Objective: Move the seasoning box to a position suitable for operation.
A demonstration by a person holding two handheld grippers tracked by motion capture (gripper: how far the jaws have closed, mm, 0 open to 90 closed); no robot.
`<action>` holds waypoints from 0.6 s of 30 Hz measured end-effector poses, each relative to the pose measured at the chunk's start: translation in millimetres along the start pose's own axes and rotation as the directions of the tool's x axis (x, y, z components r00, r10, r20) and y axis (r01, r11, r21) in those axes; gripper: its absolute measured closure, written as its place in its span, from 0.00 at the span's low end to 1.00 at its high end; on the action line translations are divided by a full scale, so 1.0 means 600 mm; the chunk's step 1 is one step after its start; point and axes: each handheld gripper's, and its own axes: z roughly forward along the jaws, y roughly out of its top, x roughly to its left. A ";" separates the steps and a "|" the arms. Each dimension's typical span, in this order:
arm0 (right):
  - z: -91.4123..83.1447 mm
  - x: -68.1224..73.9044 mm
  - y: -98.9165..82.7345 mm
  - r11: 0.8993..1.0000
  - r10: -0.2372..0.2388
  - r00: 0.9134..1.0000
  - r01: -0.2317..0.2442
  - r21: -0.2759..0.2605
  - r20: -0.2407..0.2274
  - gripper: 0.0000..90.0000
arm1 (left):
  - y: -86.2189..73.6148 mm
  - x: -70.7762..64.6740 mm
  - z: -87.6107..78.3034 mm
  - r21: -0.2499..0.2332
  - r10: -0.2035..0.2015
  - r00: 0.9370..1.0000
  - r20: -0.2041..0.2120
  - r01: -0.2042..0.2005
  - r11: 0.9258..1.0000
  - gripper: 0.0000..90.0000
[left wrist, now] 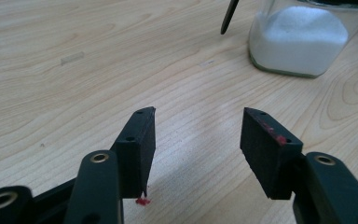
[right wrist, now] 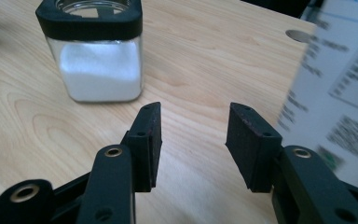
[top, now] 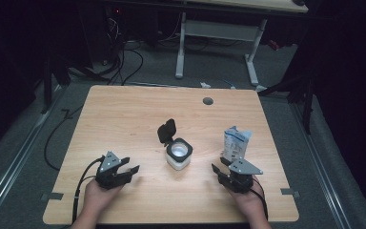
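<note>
Wooden table (top: 124, 119): jar (top: 178, 154) (lid open) beside pouch (top: 235, 142)

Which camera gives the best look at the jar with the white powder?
The right gripper view: the jar stands near and almost whole, black collar, glass walls and white powder sharp. The left gripper view cuts its top off. The high view shows it small, looking down its mouth, with the lid flipped open.
</note>
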 end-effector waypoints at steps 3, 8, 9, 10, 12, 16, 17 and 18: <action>0.014 0.006 0.014 1.000 0.003 1.000 -0.003 -0.001 -0.016 0.63 | 0.001 -0.002 0.000 0.001 -0.005 1.000 0.003 0.005 1.000 0.52; 0.043 0.020 0.042 1.000 -0.010 1.000 0.010 0.007 -0.030 0.65 | 0.003 -0.006 0.006 0.016 -0.011 1.000 -0.029 0.011 1.000 0.50; 0.050 0.021 0.047 1.000 -0.001 0.999 0.001 0.001 -0.038 0.65 | 0.004 -0.009 0.008 0.020 -0.012 0.999 -0.033 0.012 1.000 0.49; 0.056 0.022 0.054 1.000 0.005 0.999 -0.006 -0.007 -0.053 0.66 | 0.004 -0.011 0.010 0.018 -0.012 0.999 -0.041 0.013 1.000 0.49; 0.065 0.022 0.062 1.000 0.012 0.998 -0.012 -0.011 -0.060 0.66 | 0.005 -0.016 0.012 0.026 -0.004 0.999 -0.053 0.005 1.000 0.49; 0.074 0.026 0.062 1.000 0.018 0.999 -0.019 -0.018 -0.050 0.67 | 0.008 -0.025 0.014 0.004 0.026 0.997 -0.067 -0.026 1.000 0.52; 0.076 0.028 0.059 1.000 0.014 0.998 -0.015 -0.013 -0.055 0.67 | 0.011 -0.027 0.014 -0.006 0.025 0.997 -0.067 -0.025 1.000 0.53; 0.077 0.029 0.057 1.000 0.001 0.999 -0.001 0.001 -0.053 0.68 | 0.013 -0.027 0.015 -0.014 0.017 0.998 -0.057 -0.018 1.000 0.54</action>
